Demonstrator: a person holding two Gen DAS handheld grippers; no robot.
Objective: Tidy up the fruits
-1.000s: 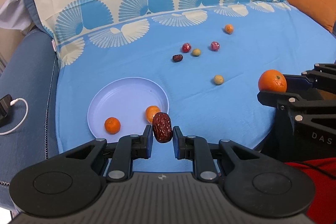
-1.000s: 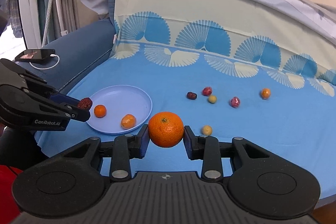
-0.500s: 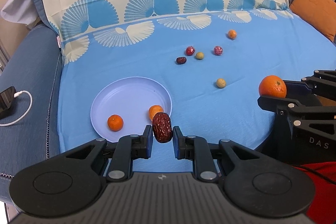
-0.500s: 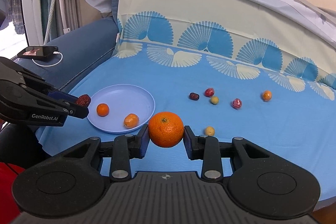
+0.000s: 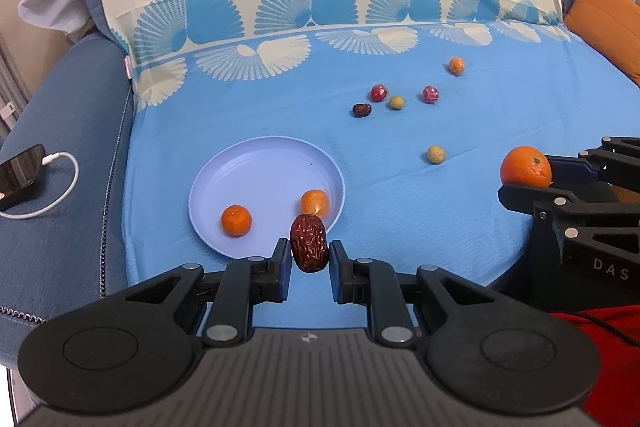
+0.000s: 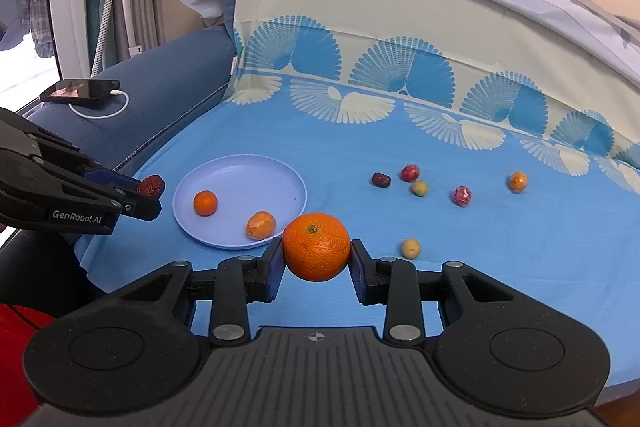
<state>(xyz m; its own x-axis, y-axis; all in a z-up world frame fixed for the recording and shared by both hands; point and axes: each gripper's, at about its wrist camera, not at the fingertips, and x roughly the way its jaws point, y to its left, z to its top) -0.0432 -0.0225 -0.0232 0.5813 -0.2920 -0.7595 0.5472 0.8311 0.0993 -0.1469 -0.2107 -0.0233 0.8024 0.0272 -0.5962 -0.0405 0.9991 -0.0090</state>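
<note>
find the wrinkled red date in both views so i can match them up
Left wrist: date at lower centre, gripped in the left claw.
Right wrist: date at the left edge, at the claw tip.
Shared landmark: the plate beside it.

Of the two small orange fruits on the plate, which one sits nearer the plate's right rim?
The paler, wrapped-looking orange fruit, close to the plate's right rim; the deeper-orange mandarin sits left of it, toward the near-left rim.

Both wrist views look down-forward along their fingers [image 5: 282,259], sharing the plate [image 5: 256,163] and blue cloth [image 6: 400,147]
</note>
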